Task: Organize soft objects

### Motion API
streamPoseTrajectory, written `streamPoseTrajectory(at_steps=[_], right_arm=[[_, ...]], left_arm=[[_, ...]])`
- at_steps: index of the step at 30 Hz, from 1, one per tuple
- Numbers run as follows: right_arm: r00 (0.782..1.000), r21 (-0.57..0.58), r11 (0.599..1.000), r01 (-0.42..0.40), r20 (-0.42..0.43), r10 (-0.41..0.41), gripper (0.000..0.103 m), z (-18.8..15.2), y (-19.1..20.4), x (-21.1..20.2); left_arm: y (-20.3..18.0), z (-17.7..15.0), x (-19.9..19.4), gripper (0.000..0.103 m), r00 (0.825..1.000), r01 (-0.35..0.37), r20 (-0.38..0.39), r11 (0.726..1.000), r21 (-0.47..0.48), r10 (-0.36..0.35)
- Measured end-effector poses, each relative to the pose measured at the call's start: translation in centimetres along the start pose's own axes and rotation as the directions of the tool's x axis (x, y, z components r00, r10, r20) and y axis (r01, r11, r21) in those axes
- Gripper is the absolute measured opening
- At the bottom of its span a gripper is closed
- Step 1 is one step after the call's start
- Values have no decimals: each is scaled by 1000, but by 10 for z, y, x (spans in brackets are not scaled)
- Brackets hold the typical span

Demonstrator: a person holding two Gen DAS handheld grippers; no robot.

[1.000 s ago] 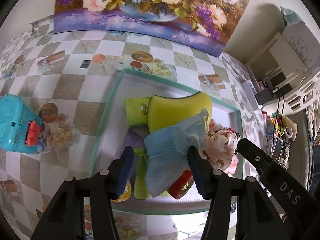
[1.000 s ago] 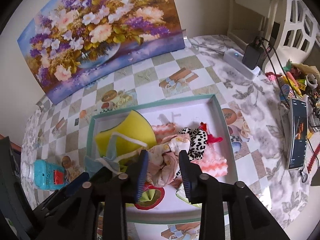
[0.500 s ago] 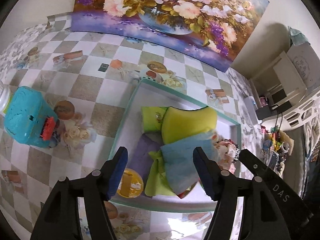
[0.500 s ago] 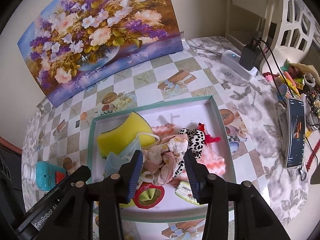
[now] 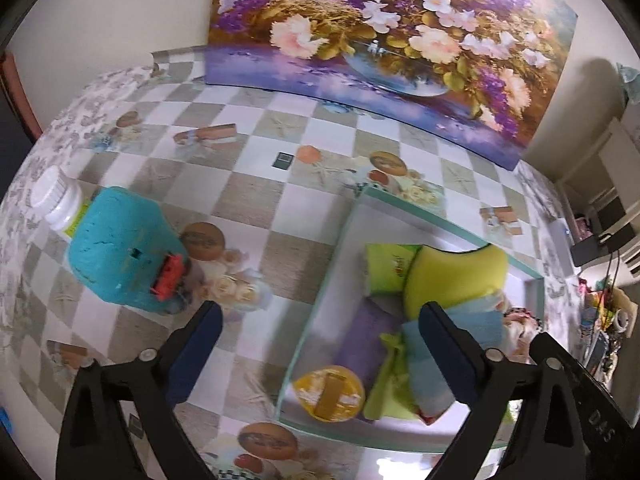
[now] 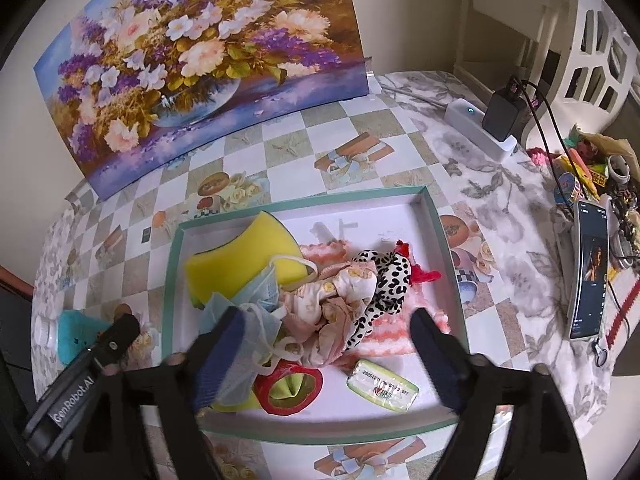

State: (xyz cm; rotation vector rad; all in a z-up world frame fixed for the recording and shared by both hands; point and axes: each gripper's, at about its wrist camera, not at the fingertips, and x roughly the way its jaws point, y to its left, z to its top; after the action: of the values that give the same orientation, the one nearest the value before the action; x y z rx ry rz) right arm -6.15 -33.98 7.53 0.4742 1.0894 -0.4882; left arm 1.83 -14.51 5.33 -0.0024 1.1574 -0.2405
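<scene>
Both jaws stand wide and empty: the left hand-held gripper hangs above the near-left rim of the teal-edged tray, and the right hand-held gripper hovers over the heap in the middle of the tray. The soft things all lie inside the tray: a yellow sponge toward its far-left corner, a blue face mask slumped against the sponge, a pink floral cloth and a black-and-white spotted fabric tangled at the centre. The likeliest fault, I judge, is a mixed grab: the mask's ear loops thread into the cloth, so closing on one may drag the other up. The red tape roll and a small wrapped packet by the tray's near rim could get swept out, and a low pass could tip the shallow tray.
</scene>
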Motion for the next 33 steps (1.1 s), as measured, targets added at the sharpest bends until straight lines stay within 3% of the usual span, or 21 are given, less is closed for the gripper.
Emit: streamPoseTrajectory(at_steps=[1, 13, 19, 25, 33], right_arm=[[1000, -4, 1000, 1, -2, -1, 103, -1, 1, 1], [1000, -69, 998, 9, 4, -8, 103, -27, 18, -4], [1000, -93, 996, 11, -4, -11, 103, -45, 20, -5], [1000, -112, 994, 12, -9, -13, 103, -65, 20, -8], [1000, -138, 990, 8, -9, -10, 103, -84, 25, -12]], left_arm=[[2, 0, 0, 101, 1000, -9, 4, 1000, 0, 9], [24, -14, -18, 101, 996, -87, 31, 996, 31, 86], [38, -32, -29, 101, 982, -187, 48, 978, 87, 184], [51, -50, -35, 101, 983, -185, 35, 977, 105, 183], [61, -67, -39, 101, 969, -248, 45, 961, 125, 244]])
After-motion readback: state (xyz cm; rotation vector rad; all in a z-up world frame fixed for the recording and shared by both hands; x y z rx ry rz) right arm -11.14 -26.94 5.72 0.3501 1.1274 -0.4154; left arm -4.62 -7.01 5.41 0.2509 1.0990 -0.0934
